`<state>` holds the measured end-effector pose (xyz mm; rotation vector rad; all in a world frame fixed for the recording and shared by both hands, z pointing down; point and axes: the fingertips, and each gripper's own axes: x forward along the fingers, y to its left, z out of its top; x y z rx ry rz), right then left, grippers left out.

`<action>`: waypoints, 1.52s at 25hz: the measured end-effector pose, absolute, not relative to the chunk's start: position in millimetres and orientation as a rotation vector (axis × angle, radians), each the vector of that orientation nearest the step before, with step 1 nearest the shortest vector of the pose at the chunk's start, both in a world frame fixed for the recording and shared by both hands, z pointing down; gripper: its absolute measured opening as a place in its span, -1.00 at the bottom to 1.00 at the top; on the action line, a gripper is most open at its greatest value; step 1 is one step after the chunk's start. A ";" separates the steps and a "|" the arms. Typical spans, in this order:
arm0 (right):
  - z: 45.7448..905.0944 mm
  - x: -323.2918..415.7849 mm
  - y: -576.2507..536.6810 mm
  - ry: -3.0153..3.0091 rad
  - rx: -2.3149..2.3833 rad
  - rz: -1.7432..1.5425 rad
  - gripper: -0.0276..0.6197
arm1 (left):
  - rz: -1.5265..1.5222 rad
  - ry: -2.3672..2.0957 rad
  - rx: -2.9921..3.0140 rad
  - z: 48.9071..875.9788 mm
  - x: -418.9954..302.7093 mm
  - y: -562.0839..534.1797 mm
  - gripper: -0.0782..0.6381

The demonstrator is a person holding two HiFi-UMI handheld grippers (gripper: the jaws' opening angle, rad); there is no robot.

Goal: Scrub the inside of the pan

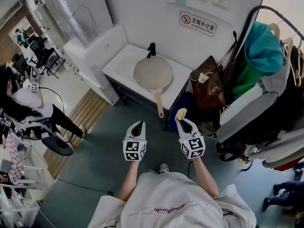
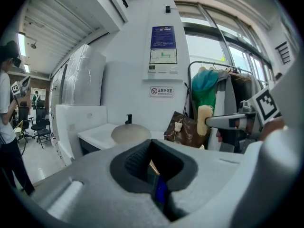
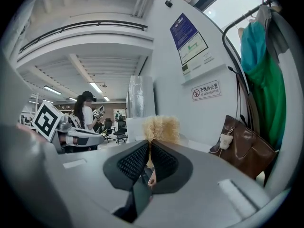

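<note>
Beige pan (image 1: 153, 73) lying on the white surface (image 1: 121, 65) against the wall, just in front of a black tap (image 1: 151, 49). Its handle (image 1: 159, 103) juts past the front edge of the surface, toward the person who holds the tools. From the left gripper view the pan (image 2: 130, 133) shows as a low dome on the same surface.

Both tools are held in the air side by side over the grey floor (image 1: 104, 146), well apart from the pan and pointing toward it.

Left claw (image 1: 137, 124): jaws pressed together, with nothing between them, as its own view confirms (image 2: 151, 158).

Right claw (image 1: 182, 121): jaws clamped on a pale yellow, fibrous scrub pad (image 1: 181, 113). In the right gripper view the pad (image 3: 161, 127) stands up past the tips of the claw (image 3: 148, 152). The left gripper view shows the same pad (image 2: 205, 120) at the end of the right tool.

Surroundings: a brown handbag (image 1: 207, 82) hangs just beside the right end of the surface, next to a clothes rail with teal and green garments (image 1: 259, 51). A red-and-white sign (image 1: 198, 23) is fixed to the wall above. A second person (image 1: 23, 103) stands far off at the left.
</note>
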<state>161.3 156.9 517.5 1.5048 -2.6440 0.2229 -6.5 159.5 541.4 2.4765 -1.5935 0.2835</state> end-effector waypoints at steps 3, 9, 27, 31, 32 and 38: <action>519.9 156.5 148.7 -2.647 1.485 0.224 -0.84 | 0.285 -1.604 2.462 544.7 -11.9 152.2 -0.78; 521.9 152.1 136.7 -2.646 1.474 0.223 -0.84 | 0.294 -1.604 2.456 547.2 -15.7 143.0 -0.78; 528.7 141.4 103.8 -2.637 1.455 0.216 -0.84 | 0.282 -1.596 2.457 554.2 -20.8 107.0 -0.78; 530.9 136.9 82.8 -2.635 1.458 0.214 -0.84 | 0.276 -1.597 2.454 557.4 -26.5 86.8 -0.78; 532.0 135.5 76.7 -2.634 1.457 0.213 -0.84 | 0.274 -1.597 2.452 558.8 -28.3 80.6 -0.78; 535.0 126.1 36.2 -2.624 1.450 0.204 -0.84 | 0.254 -1.597 2.449 561.9 -37.0 38.6 -0.78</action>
